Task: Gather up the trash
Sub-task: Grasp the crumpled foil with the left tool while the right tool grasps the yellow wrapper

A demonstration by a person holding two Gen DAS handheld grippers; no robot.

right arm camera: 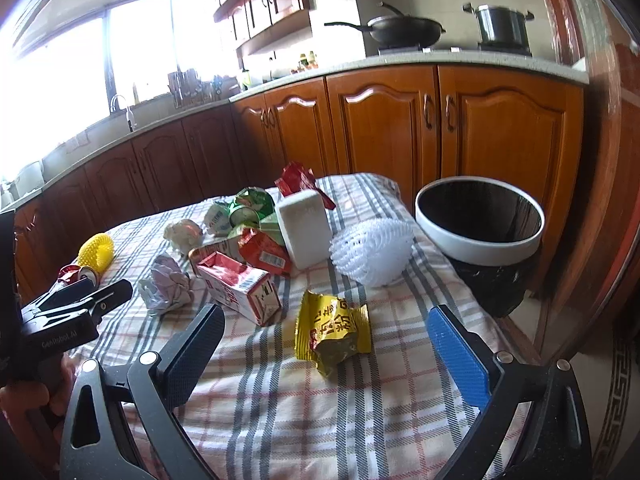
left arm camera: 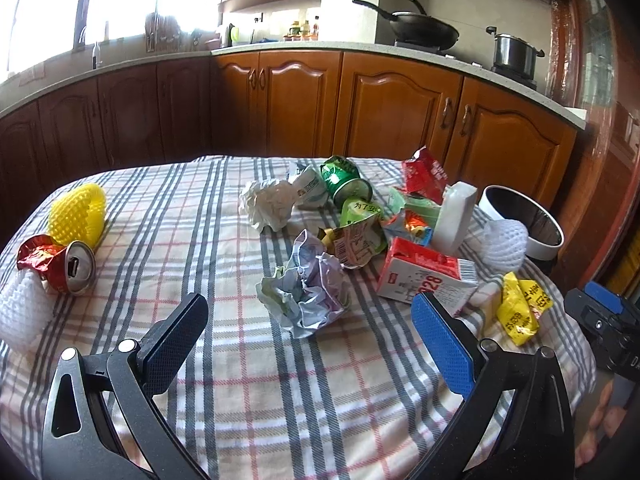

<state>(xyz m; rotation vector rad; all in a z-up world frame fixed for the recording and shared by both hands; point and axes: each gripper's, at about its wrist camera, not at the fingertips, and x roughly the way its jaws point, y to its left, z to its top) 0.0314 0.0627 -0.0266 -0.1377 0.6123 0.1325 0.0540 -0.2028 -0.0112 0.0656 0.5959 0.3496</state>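
Observation:
Trash lies scattered over a plaid-covered table (left arm camera: 280, 392). My left gripper (left arm camera: 308, 312) is open, and a crumpled paper ball (left arm camera: 308, 288) sits just ahead between its fingers, untouched. My right gripper (right arm camera: 326, 320) is open too, with a yellow snack wrapper (right arm camera: 330, 332) lying between its fingertips. A red and white carton (right arm camera: 240, 284) lies beside the wrapper. A white foam net (right arm camera: 372, 254) rests near the table's right edge. The bin (right arm camera: 480, 236), black with a white rim, stands beyond that edge. A crushed can (left arm camera: 64, 264) lies far left.
A heap of cartons, a green can (left arm camera: 344, 180) and a white paper ball (left arm camera: 268, 204) fills the table's far middle. A yellow foam net (left arm camera: 80, 214) lies at left. Wooden kitchen cabinets (left arm camera: 400, 112) run behind the table. A person's hand (right arm camera: 36, 392) holds the left gripper.

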